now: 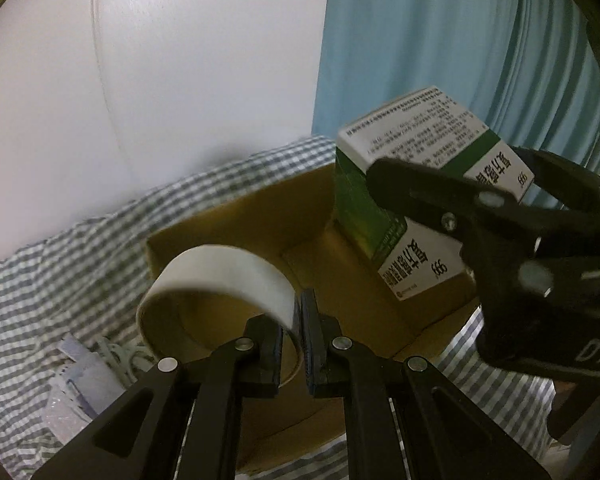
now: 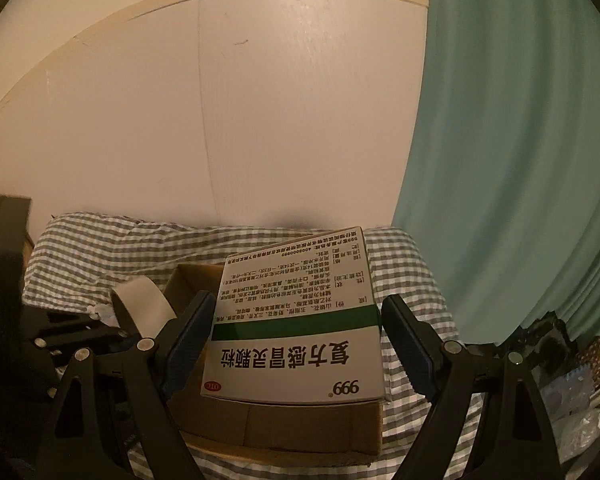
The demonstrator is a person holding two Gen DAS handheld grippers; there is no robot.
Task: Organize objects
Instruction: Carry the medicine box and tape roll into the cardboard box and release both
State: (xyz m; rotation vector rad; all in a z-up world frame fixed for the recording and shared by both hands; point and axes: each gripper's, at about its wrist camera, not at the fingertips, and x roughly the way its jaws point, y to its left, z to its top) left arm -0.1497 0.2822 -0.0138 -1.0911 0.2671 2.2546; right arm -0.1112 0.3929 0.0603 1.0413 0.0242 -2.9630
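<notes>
A brown cardboard box (image 1: 236, 216) (image 2: 300, 432) sits open on a checked cloth. My left gripper (image 1: 298, 336) is shut on the rim of a white tape roll (image 1: 220, 276) and holds it over the box's left part; the roll also shows in the right wrist view (image 2: 144, 300). A green and white medicine carton (image 1: 412, 184) (image 2: 300, 328) stands tilted in the box's right part. My right gripper (image 2: 296, 340) is open, its blue pads on either side of the carton with a gap on each side.
The grey and white checked cloth (image 1: 60, 280) (image 2: 100, 248) covers the surface. Clear plastic packets (image 1: 76, 380) lie left of the box. A white wall is behind, a blue-green curtain (image 1: 460, 40) (image 2: 520, 140) at right. Clutter (image 2: 572, 380) lies at far right.
</notes>
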